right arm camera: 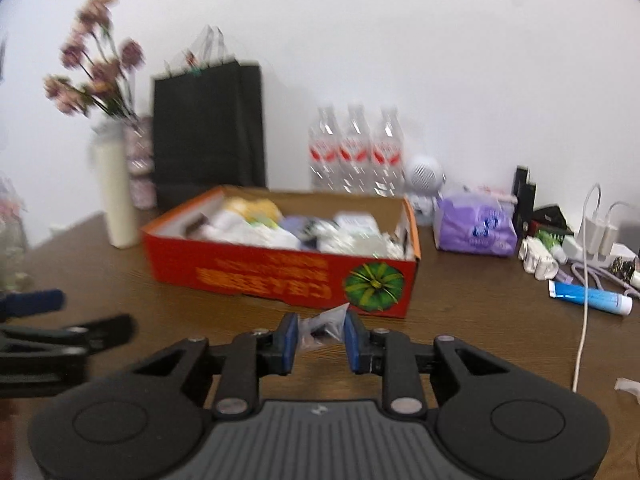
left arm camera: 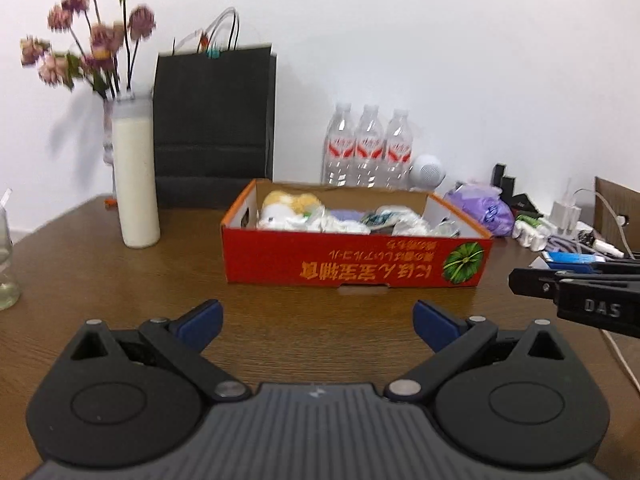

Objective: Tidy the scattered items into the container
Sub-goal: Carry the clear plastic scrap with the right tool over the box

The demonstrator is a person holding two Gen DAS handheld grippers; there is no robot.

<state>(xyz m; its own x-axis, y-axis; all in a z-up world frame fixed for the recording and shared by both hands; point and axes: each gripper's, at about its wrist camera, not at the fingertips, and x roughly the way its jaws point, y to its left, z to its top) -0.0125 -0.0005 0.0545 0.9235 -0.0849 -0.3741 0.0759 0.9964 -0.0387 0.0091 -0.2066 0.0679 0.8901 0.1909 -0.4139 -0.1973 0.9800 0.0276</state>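
The brown table [left arm camera: 120, 280] carries everything, and the red cardboard box [left arm camera: 356, 260] sits at its middle, already well filled with pale wrapped odds and ends. Behind it, against the far wall, stand a black paper bag [left arm camera: 214, 124] and three water bottles [left arm camera: 368, 148]; to the far left is a tall white cylinder [left arm camera: 134, 176].

The step in hand looks like a carry: the right gripper [right arm camera: 320, 338] has its jaws clamped on a small clear plastic packet [right arm camera: 322, 330] with something dark inside, though blur keeps me from saying what. It hangs just near of the box's front wall. The next move calls for lifting the packet over that wall and letting go above the heap, high enough not to catch the rim.

The left gripper [left arm camera: 318, 326] holds nothing, its jaws wide apart over bare table in front of the box.

Only the right wrist view shows the held packet, and it shows the leftover clutter on the right more fully: a purple tissue pack [right arm camera: 476, 228], a blue tube [right arm camera: 590, 299] and white chargers [right arm camera: 598, 234]. In the left wrist view the right gripper appears only as a black arm at the right edge.
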